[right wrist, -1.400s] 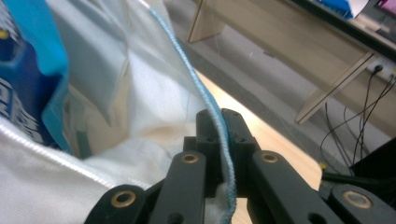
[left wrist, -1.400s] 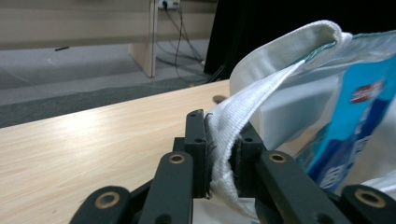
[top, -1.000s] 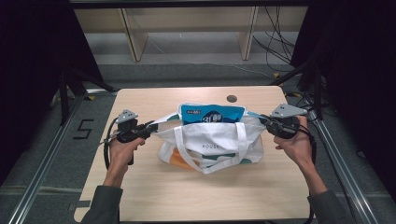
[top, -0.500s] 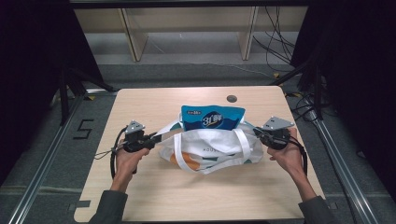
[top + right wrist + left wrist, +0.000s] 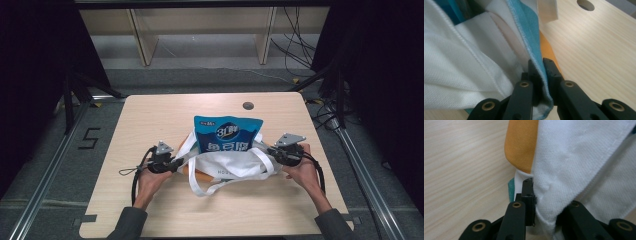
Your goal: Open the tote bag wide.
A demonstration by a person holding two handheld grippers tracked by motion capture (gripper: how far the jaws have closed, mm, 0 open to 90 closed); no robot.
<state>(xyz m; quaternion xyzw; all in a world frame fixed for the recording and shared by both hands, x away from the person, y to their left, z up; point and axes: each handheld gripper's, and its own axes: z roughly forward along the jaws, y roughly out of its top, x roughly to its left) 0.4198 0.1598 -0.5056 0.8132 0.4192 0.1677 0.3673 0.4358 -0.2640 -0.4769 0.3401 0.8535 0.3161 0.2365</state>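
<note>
A white cloth tote bag (image 5: 231, 171) with orange and teal panels lies slumped on the wooden table (image 5: 150, 115). A blue snack packet (image 5: 227, 135) stands upright out of its mouth. My left gripper (image 5: 176, 163) is shut on the bag's left edge. In the left gripper view the white fabric (image 5: 579, 170) is pinched between the jaws of the left gripper (image 5: 544, 202), with orange cloth (image 5: 521, 142) beyond. My right gripper (image 5: 270, 150) is shut on the bag's right edge. In the right gripper view the right gripper (image 5: 541, 67) clamps the teal hem (image 5: 529, 30).
A white strap (image 5: 200, 187) of the bag trails toward the table's near edge. A round hole (image 5: 248, 105) sits in the tabletop behind the bag, also seen as the hole (image 5: 585, 4) in the right gripper view. Wooden shelving and cables stand on the floor beyond the far edge.
Both hands have come down and nearer the front edge with the bag. The bag has sunk and flattened onto the table, and the blue packet now stands further out of it.
</note>
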